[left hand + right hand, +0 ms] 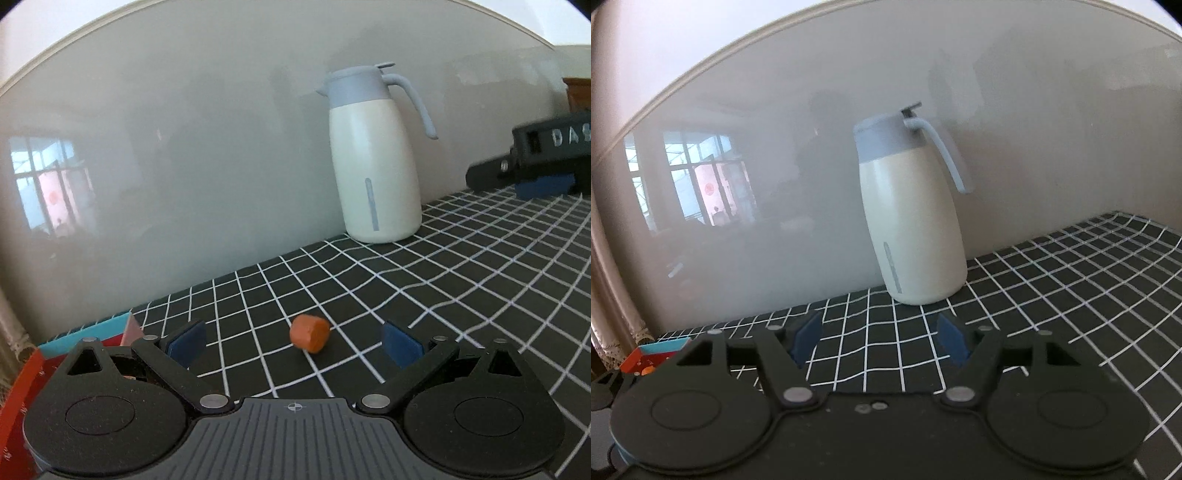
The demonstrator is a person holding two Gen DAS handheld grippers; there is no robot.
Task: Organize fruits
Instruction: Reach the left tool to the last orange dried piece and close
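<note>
Upright closed jug point(373, 162) on tablecloth point(461, 280)

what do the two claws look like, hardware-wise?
Both match: left claw and right claw have black linkage arms with silver pivot pins, round black housings and dark blue pads. The left's base is ribbed grey with a crosshair mark. No sleeves or cables are clearly visible.

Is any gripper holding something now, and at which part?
Nothing is held. The left gripper is open around the orange piece; the right gripper is open, empty.
</note>
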